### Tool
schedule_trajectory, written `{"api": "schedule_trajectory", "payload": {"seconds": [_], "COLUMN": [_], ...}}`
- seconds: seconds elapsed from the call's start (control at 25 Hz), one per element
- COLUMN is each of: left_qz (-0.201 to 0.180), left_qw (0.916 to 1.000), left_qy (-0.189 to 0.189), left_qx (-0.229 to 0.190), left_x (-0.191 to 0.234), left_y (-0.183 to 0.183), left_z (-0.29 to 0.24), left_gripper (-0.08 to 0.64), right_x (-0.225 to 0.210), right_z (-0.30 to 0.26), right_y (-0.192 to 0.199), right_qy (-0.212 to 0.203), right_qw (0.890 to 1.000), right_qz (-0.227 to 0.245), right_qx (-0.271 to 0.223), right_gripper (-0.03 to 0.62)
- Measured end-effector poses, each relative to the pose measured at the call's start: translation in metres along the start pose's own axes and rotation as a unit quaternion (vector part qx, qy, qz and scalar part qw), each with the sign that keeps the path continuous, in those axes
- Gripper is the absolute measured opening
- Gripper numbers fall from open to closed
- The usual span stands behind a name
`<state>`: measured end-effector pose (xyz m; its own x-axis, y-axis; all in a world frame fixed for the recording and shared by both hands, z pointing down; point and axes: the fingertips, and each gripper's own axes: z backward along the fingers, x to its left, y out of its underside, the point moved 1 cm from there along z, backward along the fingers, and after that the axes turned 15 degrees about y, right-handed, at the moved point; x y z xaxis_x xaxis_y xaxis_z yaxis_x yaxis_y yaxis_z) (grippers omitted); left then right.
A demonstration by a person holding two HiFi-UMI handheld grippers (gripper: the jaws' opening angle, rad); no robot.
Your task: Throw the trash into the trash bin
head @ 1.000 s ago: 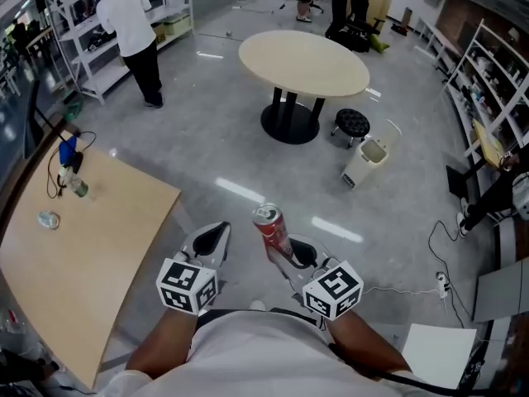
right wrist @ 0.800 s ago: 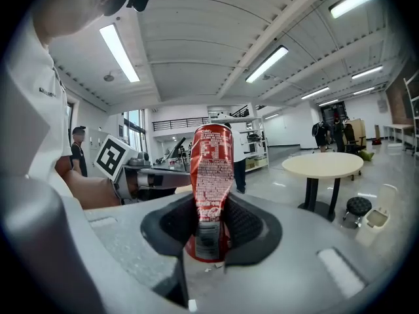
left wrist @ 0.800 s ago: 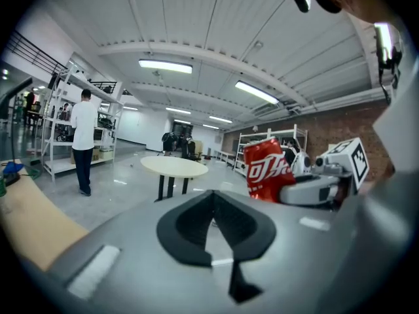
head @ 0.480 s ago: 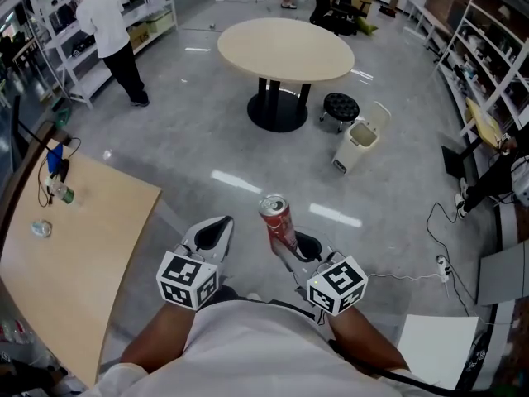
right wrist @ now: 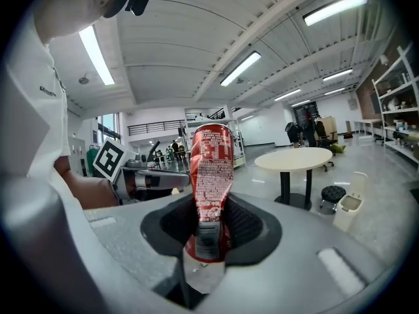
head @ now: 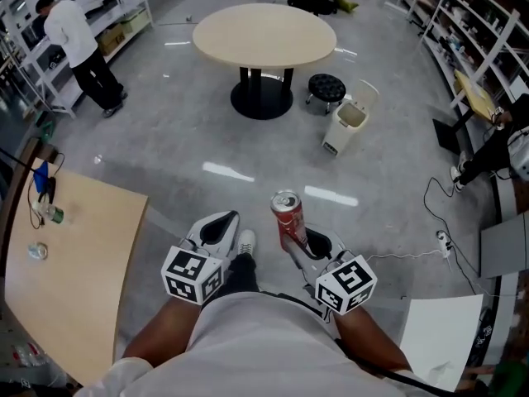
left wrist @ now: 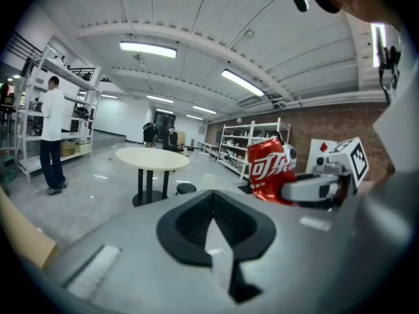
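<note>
A crushed red soda can stands upright in my right gripper, which is shut on its lower half; the right gripper view shows the can pinched between the jaws of that gripper. My left gripper rides beside it on the left, shut with nothing between its jaws. From the left gripper view the can shows off to the right. A cream trash bin with its lid flipped up stands on the floor ahead, to the right of the round table, well apart from both grippers.
A round beige table on a black pedestal stands ahead, with a black stool between it and the bin. A wooden tabletop lies at the left. A person stands by shelves far left. Cables and shelving line the right.
Both grippers and the held can have advanced across the floor toward the round table and the bin, which now sit nearer. The wooden tabletop has slid back to the left.
</note>
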<state>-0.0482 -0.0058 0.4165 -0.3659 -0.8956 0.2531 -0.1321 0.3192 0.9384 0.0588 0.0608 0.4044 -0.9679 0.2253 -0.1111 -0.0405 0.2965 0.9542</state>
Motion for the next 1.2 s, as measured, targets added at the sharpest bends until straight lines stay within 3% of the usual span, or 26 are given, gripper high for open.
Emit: {"api": "schedule_trajectory", "payload": {"seconds": [0.64,0.92,1.2], "left_qz": [-0.021,-0.028,-0.003], "left_qw": [0.9943,0.9880,0.9843], "left_qy": [0.102,0.149,0.174], "left_qx": [0.021,0.027,0.030], "left_x": [0.033,0.068,0.118], "left_y": [-0.047,-0.075,-0.091], "left_z": [-0.108,-0.149,-0.185], "left_gripper": [0.006,0.006,0.006], "right_x": [-0.081,-0.112,-0.136], "right_z": [-0.033,-0.066,-0.107], "right_y": [-0.020,-0.038,-0.050], "right_qy": [0.101,0.153,0.179], "right_qw": [0.994,0.987,0.983], "right_qz": [-0.034,-0.047,-0.034], "right_qx": [0.015,0.016,0.034], "right_gripper": [0.110,0.110,0.110]}}
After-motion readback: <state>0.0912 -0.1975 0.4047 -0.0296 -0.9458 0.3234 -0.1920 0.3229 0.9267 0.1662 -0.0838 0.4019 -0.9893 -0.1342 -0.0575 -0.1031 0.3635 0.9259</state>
